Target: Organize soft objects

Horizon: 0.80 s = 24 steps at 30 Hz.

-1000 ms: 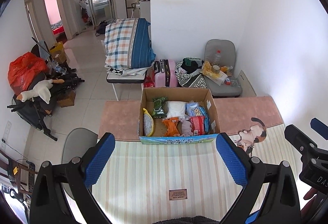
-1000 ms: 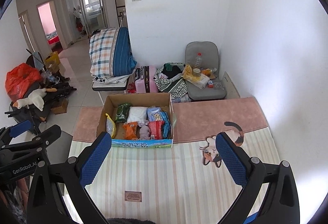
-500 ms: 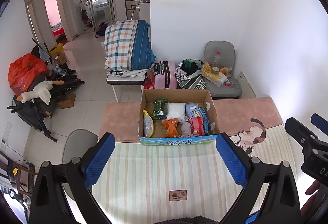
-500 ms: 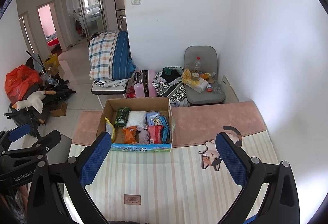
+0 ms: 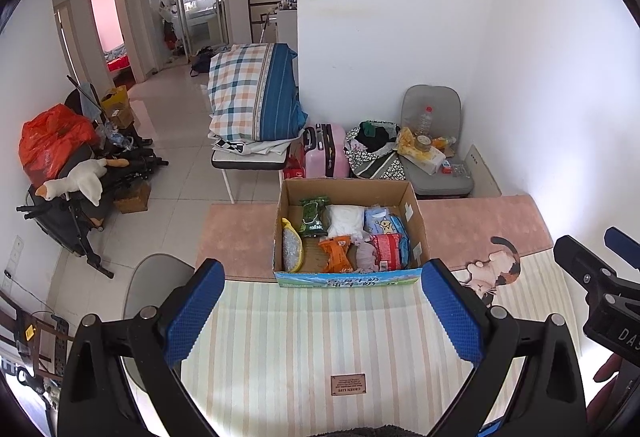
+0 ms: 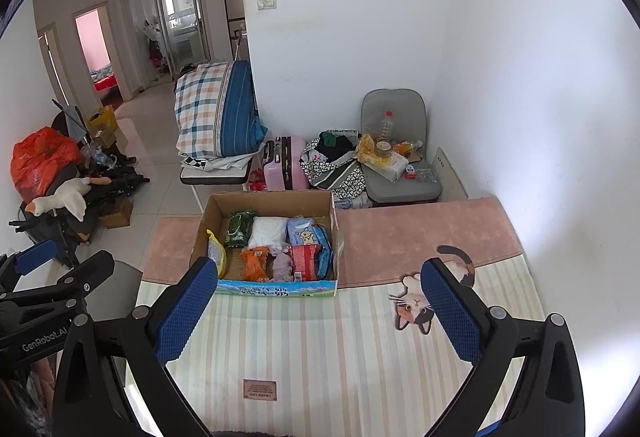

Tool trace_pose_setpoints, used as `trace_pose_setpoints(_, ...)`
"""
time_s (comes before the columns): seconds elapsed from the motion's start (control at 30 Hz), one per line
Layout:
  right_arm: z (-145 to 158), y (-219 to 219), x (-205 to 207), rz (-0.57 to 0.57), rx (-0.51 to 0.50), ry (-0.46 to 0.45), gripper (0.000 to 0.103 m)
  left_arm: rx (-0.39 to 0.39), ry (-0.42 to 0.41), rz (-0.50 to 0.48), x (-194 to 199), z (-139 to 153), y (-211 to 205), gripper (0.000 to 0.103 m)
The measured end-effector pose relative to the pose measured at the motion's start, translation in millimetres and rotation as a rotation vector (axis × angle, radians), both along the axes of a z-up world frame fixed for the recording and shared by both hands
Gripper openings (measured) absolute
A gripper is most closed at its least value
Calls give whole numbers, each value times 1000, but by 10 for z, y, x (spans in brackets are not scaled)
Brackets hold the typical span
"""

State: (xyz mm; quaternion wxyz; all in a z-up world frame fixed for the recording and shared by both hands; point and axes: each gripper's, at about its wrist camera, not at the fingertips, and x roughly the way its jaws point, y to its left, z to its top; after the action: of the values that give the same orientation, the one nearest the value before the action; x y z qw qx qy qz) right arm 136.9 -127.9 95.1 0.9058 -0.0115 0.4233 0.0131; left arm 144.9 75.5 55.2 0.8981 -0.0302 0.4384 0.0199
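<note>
Both grippers have risen slightly above the striped mat [image 5: 304,333] — left gripper [image 5: 322,311] and right gripper [image 6: 320,311] hover level, fingers spread wide, holding nothing. Soft packets lie inside the cardboard box [image 5: 416,221], at the mat's far edge.

Left gripper [image 5: 320,307]: I've eased it back a touch; the box [image 5: 347,233] sits slightly farther off.
Right gripper [image 6: 318,301]: I've lifted and drawn it back; the cat print [image 6: 416,311] shows more fully.
</note>
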Motion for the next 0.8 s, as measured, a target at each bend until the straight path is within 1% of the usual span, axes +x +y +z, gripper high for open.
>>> trace_pose_setpoints(0.8,-7,4,-8,7,-5,3,103,0,13,-10,25,-23,-20,101)
